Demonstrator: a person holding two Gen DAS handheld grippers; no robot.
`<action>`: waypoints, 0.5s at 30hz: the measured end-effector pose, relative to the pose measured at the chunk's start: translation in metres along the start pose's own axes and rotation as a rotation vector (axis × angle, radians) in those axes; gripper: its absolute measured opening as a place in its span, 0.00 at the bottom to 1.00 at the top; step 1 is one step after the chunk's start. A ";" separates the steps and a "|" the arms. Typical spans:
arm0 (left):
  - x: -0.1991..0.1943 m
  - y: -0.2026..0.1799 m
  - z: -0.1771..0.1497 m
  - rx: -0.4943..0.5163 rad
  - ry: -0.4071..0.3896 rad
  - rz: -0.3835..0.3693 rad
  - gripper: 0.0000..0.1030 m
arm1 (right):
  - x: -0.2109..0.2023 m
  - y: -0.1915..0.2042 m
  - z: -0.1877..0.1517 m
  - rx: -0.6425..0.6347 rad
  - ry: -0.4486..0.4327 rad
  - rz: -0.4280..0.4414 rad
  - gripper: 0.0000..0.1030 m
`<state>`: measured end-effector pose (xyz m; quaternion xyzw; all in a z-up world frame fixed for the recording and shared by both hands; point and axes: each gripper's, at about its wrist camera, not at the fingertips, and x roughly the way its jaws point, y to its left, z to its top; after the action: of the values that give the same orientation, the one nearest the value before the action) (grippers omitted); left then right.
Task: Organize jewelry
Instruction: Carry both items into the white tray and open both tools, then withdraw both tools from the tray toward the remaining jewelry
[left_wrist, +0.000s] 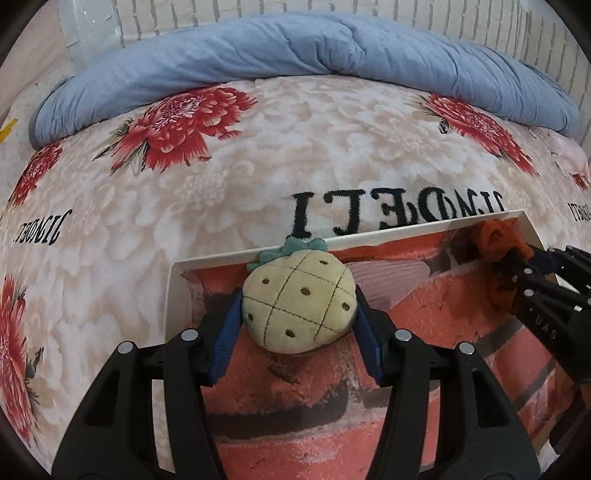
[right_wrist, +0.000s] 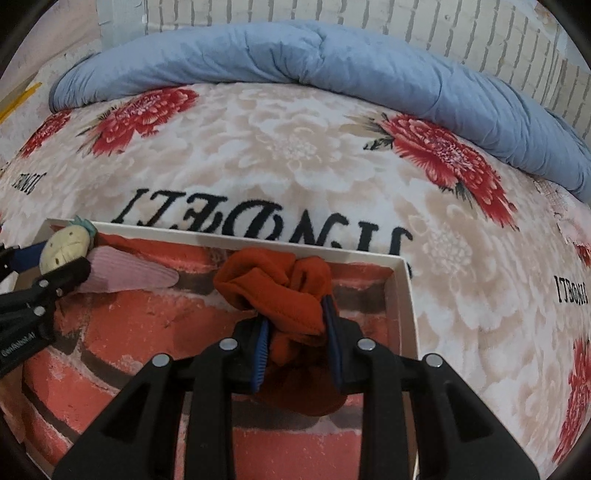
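A plush pineapple (left_wrist: 299, 295), cream with a teal leaf top, sits between the blue pads of my left gripper (left_wrist: 297, 314), which is shut on it above the far left part of a shallow white box (left_wrist: 406, 230) lined with a red brick print. From the right wrist view the pineapple (right_wrist: 68, 247) and left gripper (right_wrist: 48, 273) appear at the box's far left corner. My right gripper (right_wrist: 295, 325) is shut on an orange fabric scrunchie (right_wrist: 277, 288) near the box's (right_wrist: 402, 291) far right corner. The scrunchie (left_wrist: 496, 240) and right gripper (left_wrist: 521, 262) show at the right in the left wrist view.
A pink ribbed fabric piece (right_wrist: 125, 277) lies inside the box by the far wall. The box rests on a floral blanket (left_wrist: 258, 155) with black lettering. A rolled blue quilt (left_wrist: 295, 48) lies along the far side under a white brick wall (right_wrist: 443, 26).
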<state>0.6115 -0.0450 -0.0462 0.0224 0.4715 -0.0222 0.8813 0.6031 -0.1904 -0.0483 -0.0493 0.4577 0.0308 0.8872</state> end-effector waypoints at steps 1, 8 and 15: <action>0.000 0.000 0.000 -0.001 0.000 -0.001 0.55 | 0.001 0.000 -0.001 0.002 0.003 0.003 0.29; -0.007 -0.001 -0.002 0.003 0.008 -0.003 0.73 | -0.014 -0.005 -0.002 0.024 -0.015 0.032 0.54; -0.056 -0.007 -0.004 0.022 -0.051 -0.056 0.91 | -0.063 -0.017 -0.003 0.049 -0.078 0.076 0.75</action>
<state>0.5768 -0.0505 -0.0017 0.0182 0.4492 -0.0526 0.8917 0.5662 -0.2081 0.0026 -0.0091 0.4248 0.0554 0.9036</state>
